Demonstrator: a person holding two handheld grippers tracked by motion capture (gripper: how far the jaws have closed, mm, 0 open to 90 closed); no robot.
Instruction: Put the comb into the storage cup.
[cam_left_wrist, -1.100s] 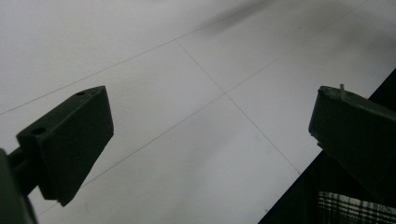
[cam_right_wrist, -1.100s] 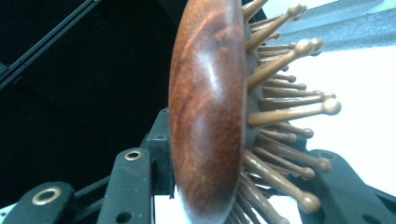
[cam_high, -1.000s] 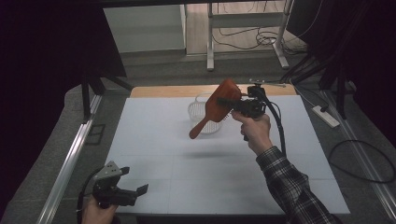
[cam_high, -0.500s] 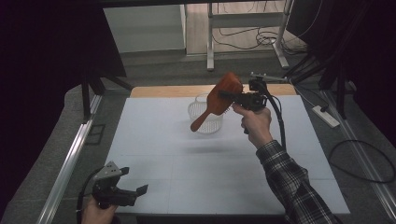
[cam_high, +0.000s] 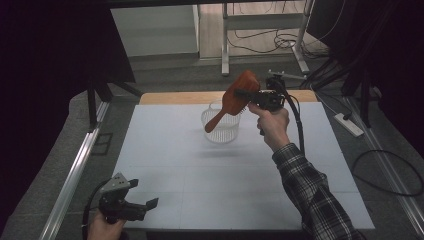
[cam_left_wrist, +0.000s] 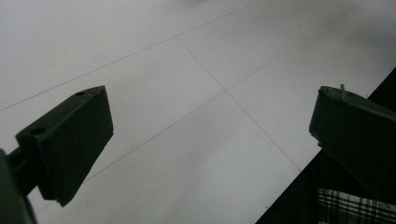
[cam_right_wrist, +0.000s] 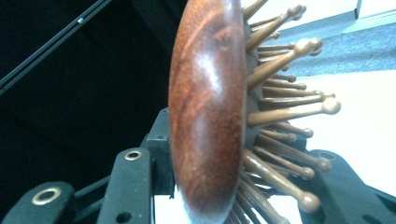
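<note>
1. The right gripper (cam_high: 248, 94) is clamped on the head of a wooden hairbrush (cam_high: 234, 100), held in the air at about 12 o'clock on the table, above the table's far edge.
2. In the high view the brush's handle slants down toward 7 o'clock, its tip over a clear ribbed plastic cup (cam_high: 221, 126).
3. The cup stands upright on the white table (cam_high: 165, 150), just below and at 7 o'clock from the gripper.
4. In the right gripper view the hairbrush (cam_right_wrist: 208, 107) shows edge-on, with the polished back on one side, wooden bristle pins on the other and a black jaw against each.
5. The left gripper (cam_high: 142, 204) sits low at 7 o'clock near the table's near edge, its jaws spread wide with nothing between them.
</note>
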